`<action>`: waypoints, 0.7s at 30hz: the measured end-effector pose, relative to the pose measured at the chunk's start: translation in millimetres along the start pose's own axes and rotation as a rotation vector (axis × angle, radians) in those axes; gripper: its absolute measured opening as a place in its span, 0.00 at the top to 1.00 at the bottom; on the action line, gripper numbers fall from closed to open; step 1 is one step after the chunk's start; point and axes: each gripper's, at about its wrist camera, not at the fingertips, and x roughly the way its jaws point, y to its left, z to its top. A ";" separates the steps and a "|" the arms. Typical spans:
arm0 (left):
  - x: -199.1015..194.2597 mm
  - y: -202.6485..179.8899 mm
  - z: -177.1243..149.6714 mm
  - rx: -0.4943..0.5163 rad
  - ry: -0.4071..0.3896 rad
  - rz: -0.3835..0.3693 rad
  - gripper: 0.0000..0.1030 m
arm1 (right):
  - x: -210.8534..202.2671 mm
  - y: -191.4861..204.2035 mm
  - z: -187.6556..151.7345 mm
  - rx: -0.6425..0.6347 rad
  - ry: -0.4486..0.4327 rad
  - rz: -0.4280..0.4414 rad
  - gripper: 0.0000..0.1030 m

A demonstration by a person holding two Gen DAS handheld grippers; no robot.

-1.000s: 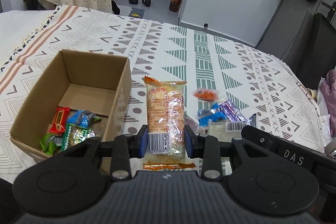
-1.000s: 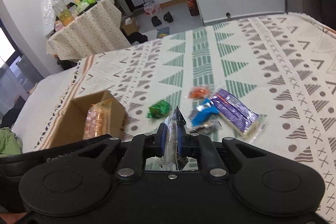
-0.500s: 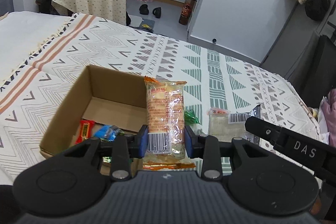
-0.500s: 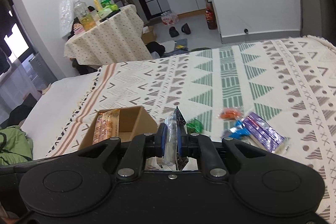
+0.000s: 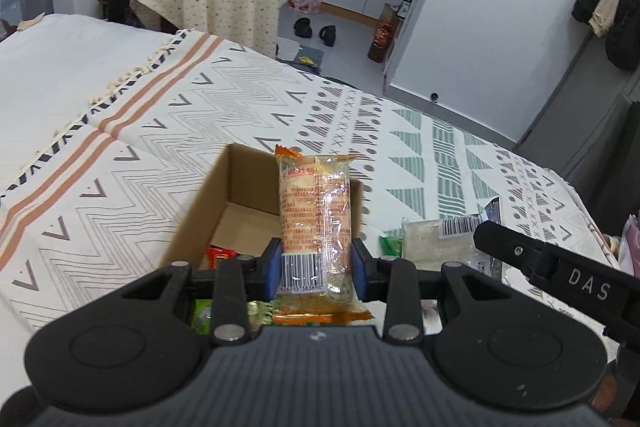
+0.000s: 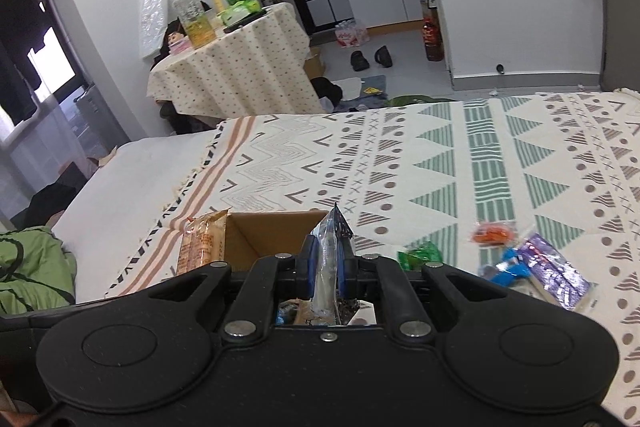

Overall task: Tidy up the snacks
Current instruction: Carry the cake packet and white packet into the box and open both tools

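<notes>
While both grippers (image 5: 315, 265) (image 6: 326, 263) clench 1 snack each above the box (image 5: 208, 203), I next must release them inside.

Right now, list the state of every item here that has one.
left gripper: shut on the orange-wrapped cake, held above the box
orange-wrapped cake: sealed, lifted
right gripper: shut on a clear packet
clear packet: held edge-on, lifted
cardboard box: open-topped, snacks inside
purple packet: lying on the blanket
green candy: lying on the blanket
</notes>
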 end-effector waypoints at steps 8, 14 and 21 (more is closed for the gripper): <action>10.4 27.8 13.8 -0.040 0.015 0.012 0.67 | 19.6 21.8 6.3 -0.023 0.026 0.015 0.90; 21.2 42.0 21.5 -0.052 0.032 0.014 0.67 | 39.1 34.3 9.1 -0.013 0.054 0.029 0.90; 35.2 51.7 24.1 -0.062 0.062 0.009 0.67 | 54.5 32.3 9.5 0.044 0.095 0.024 0.71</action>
